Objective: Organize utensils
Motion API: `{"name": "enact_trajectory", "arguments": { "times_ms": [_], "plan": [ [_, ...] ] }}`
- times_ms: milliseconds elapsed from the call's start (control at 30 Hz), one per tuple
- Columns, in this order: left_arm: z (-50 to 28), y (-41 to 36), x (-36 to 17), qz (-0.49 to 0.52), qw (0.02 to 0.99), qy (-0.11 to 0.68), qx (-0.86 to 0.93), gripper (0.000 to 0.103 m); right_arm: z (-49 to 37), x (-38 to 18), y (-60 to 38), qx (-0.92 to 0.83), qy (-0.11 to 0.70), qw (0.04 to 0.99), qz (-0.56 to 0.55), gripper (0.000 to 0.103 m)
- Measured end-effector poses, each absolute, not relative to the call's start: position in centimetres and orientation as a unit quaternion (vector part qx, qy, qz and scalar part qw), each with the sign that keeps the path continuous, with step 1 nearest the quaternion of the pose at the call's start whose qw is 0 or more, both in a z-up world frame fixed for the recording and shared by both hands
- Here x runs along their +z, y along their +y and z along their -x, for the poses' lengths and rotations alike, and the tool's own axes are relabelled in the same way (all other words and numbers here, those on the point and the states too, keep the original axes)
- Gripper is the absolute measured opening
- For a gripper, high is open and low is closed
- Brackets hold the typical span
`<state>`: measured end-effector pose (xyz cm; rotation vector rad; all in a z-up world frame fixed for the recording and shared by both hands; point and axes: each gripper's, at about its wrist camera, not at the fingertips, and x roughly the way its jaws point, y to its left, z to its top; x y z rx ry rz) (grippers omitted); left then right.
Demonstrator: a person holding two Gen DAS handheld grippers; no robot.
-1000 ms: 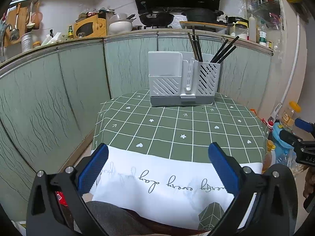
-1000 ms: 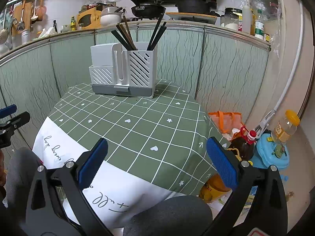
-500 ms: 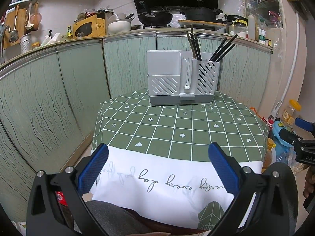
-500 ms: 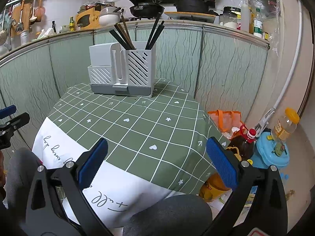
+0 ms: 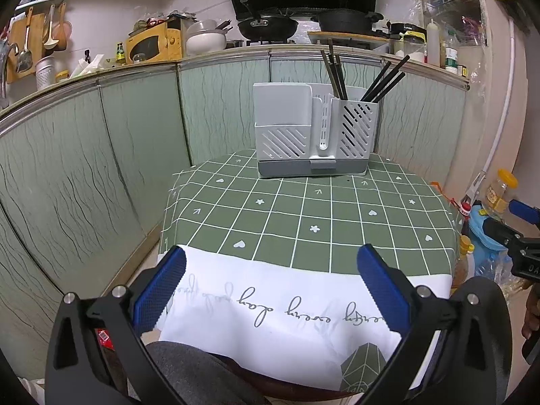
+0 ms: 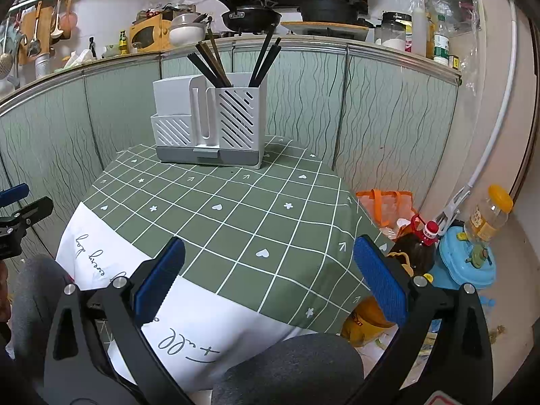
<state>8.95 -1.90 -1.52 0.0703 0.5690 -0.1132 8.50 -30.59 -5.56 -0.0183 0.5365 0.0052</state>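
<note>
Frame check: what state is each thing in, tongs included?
Left tongs: open, empty.
Right tongs: open, empty.
Chopsticks: upright, leaning, in the rack's right compartment.
Utensil rack: upright at the table's far edge; left compartment shows nothing.
Tablecloth: spread flat, bare.

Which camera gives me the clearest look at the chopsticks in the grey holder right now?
The right wrist view: the chopsticks appear larger there, fanned into two bunches above the holder. The left wrist view shows the same chopsticks smaller, seen head-on, with the bunches standing closer together against the counter edge.
</note>
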Motion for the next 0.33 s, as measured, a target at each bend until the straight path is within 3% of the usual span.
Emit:
{"name": "enact_trajectory", "arguments": {
  "times_ms": [333],
  "plan": [
    [-8.93, -2.04, -1.76, -0.038, 0.955, 0.287, -0.055, 0.099, -8.58, -5.68, -30.48, 0.003, 0.268, 0.964, 0.008, 0.096]
  ]
}}
